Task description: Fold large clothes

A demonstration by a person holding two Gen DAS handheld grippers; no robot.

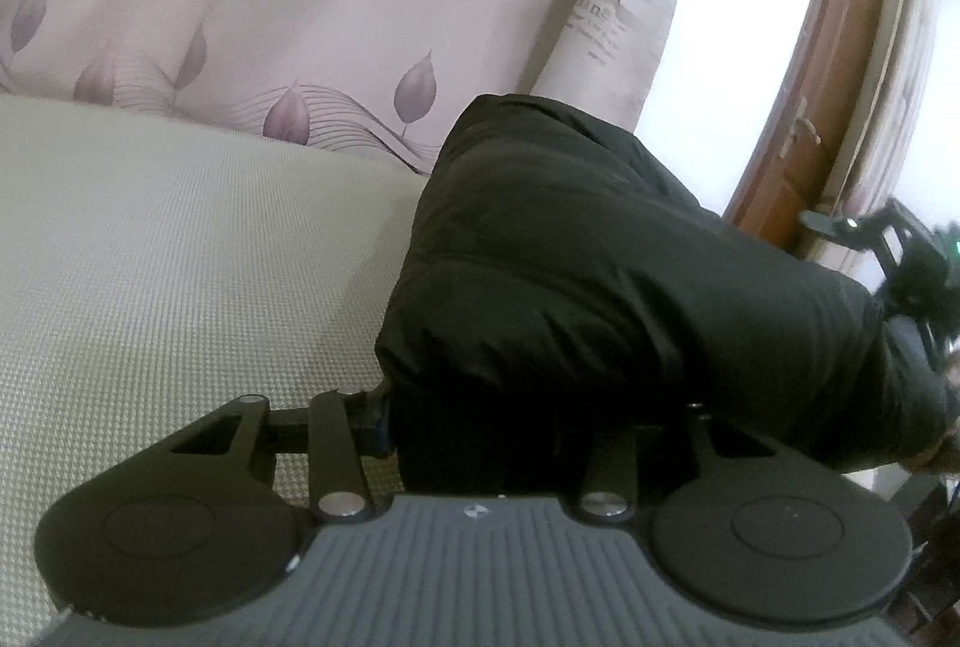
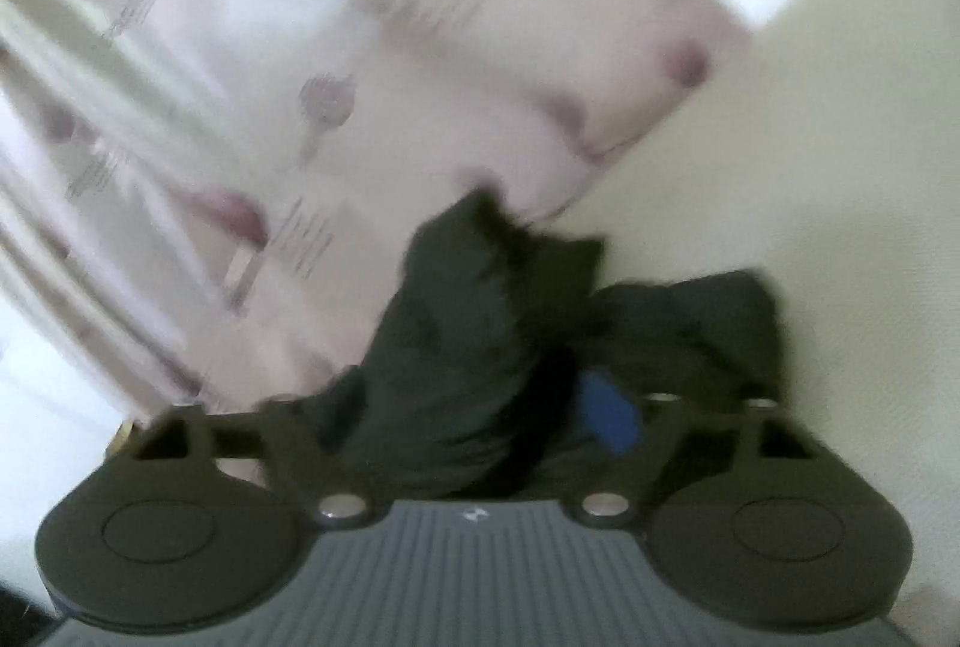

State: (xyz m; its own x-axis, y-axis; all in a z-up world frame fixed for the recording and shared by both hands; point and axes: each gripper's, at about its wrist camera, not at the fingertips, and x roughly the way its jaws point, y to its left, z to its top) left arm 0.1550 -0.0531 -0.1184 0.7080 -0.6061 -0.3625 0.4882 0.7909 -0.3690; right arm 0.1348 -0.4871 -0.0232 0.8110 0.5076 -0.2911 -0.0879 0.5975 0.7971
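1. In the left wrist view, the left tool [image 1: 540, 425] sits at 6 o'clock. Its left finger [image 1: 375, 428] shows just at the garment's edge, while the right finger is hidden behind dark cloth; the fabric lies between the fingers, but whether the pads press on it cannot be told.
2. Directly ahead of that tool, from centre toward 3 o'clock, the black padded jacket [image 1: 600, 257] is bunched in a thick mound on the bed.
3. At 9 o'clock of the jacket lies bare woven mattress cover [image 1: 150, 257], pale green-grey.
4. At 3 o'clock, beyond the jacket's far end, the right tool [image 1: 900, 251] appears small and blurred.
5. Farthest, at 12 o'clock, hangs a leaf-print curtain [image 1: 300, 17]; at 2 o'clock stands a brown wooden door [image 1: 822, 77].
6. In the blurred right wrist view, the right tool [image 2: 474, 419] has its jaws spread wide; the jacket [image 2: 468, 335] lies between and ahead of them, unclamped as far as the blur allows, with a blue patch [image 2: 609, 416] at 5 o'clock of the fabric.
7. Beyond, the curtain [image 2: 360, 77] fills 10 to 12 o'clock.
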